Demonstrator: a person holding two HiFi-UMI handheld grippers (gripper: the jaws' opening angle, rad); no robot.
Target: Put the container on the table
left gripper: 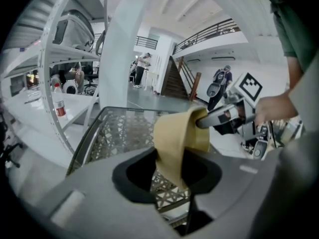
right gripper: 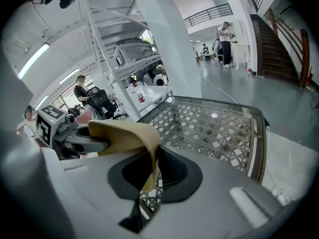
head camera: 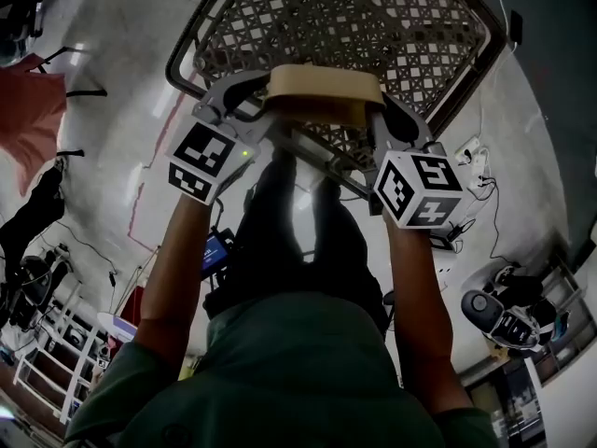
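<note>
A tan, shallow container (head camera: pixel 325 87) hangs over the near edge of a glass table (head camera: pixel 373 17) with a lattice pattern and a dark frame. My left gripper (head camera: pixel 254 101) is shut on the container's left rim, and my right gripper (head camera: pixel 381 112) is shut on its right rim. In the left gripper view the container's wall (left gripper: pixel 173 143) runs between the jaws of my left gripper (left gripper: pixel 172 176), with the table (left gripper: pixel 117 133) beyond. In the right gripper view the rim (right gripper: pixel 127 131) sits in my right gripper (right gripper: pixel 151 176), above the table (right gripper: pixel 214 128).
A red cloth (head camera: pixel 28 110) lies on the floor at left. Cables and a wheeled machine (head camera: pixel 504 315) sit at right. A white column (left gripper: pixel 127 44) and metal shelving (right gripper: pixel 124 59) stand beside the table. People stand far off in the hall.
</note>
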